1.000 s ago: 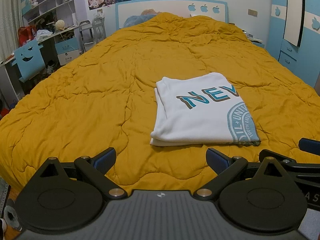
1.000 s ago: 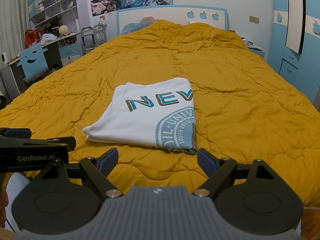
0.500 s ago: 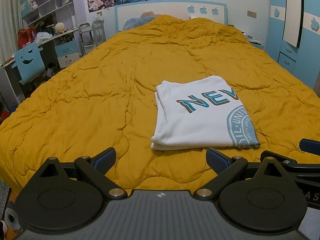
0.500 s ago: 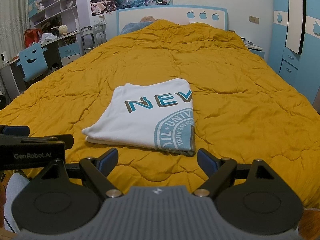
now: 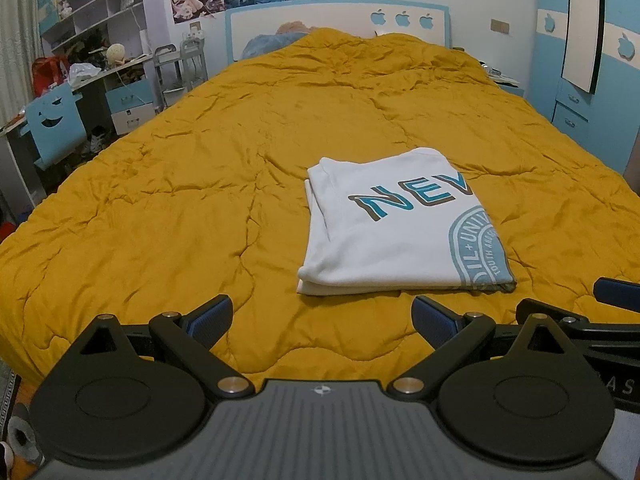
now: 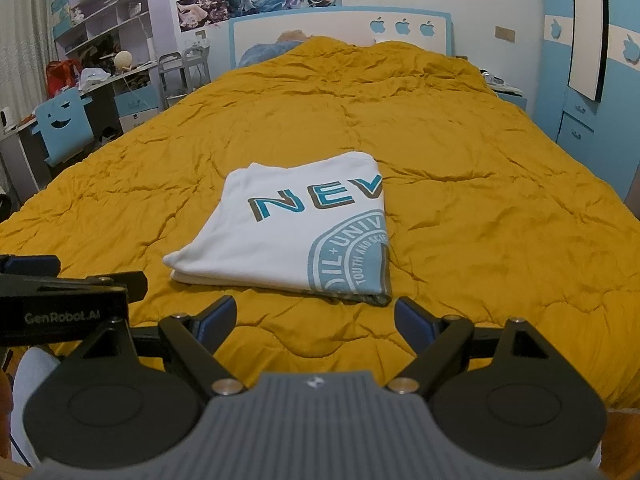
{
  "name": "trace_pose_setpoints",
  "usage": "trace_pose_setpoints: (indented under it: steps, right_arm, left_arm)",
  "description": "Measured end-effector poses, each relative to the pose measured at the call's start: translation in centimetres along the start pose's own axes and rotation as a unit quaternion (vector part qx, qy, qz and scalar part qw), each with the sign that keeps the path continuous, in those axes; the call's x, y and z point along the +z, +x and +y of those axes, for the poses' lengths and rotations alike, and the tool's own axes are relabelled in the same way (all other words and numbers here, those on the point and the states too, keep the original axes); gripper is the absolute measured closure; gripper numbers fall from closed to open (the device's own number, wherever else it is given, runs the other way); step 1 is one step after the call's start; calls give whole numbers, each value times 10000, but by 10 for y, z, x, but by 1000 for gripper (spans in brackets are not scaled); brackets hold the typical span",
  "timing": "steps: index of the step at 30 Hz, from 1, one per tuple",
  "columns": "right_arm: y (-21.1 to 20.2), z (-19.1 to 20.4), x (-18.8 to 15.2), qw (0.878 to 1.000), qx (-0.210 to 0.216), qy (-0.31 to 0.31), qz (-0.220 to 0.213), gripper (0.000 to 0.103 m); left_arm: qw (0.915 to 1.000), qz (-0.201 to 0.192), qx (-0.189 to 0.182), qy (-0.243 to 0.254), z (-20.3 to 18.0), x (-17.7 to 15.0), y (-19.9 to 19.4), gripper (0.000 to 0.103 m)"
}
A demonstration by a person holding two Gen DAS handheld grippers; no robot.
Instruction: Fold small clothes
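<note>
A white T-shirt [image 5: 392, 224] with teal lettering and a round teal print lies folded into a neat rectangle on the mustard quilt [image 5: 200, 184]; it also shows in the right wrist view [image 6: 296, 236]. My left gripper [image 5: 322, 316] is open and empty, held just short of the shirt's near edge, to its left. My right gripper [image 6: 314, 318] is open and empty, near the shirt's near right corner. Neither touches the shirt. The right gripper's side shows at the left wrist view's right edge [image 5: 616, 292], the left gripper's at the right wrist view's left edge [image 6: 60, 292].
The quilt [image 6: 480, 184] covers the whole bed up to a white and blue headboard [image 5: 336, 20]. A desk with shelves and a blue chair [image 5: 56, 120] stand to the left. A blue wardrobe [image 5: 592, 80] stands to the right.
Both grippers have drifted very slightly, so the shirt sits a touch differently in each view. The shirt has not moved and both grippers stay open.
</note>
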State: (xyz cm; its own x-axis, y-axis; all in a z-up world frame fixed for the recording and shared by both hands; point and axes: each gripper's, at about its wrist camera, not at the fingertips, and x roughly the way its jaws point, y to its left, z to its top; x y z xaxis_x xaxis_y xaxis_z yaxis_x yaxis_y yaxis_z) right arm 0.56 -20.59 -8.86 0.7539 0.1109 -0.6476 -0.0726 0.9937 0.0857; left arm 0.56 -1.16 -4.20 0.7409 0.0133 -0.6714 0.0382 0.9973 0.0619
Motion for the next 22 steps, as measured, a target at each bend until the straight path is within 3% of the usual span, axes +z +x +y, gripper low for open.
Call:
trace_pose_setpoints:
  steps: [22]
  right_arm:
    - [4,-4,-2,9999,0,114,32,21]
  left_arm:
    - [10000,-10,-8,82,-6,-4,-1,0]
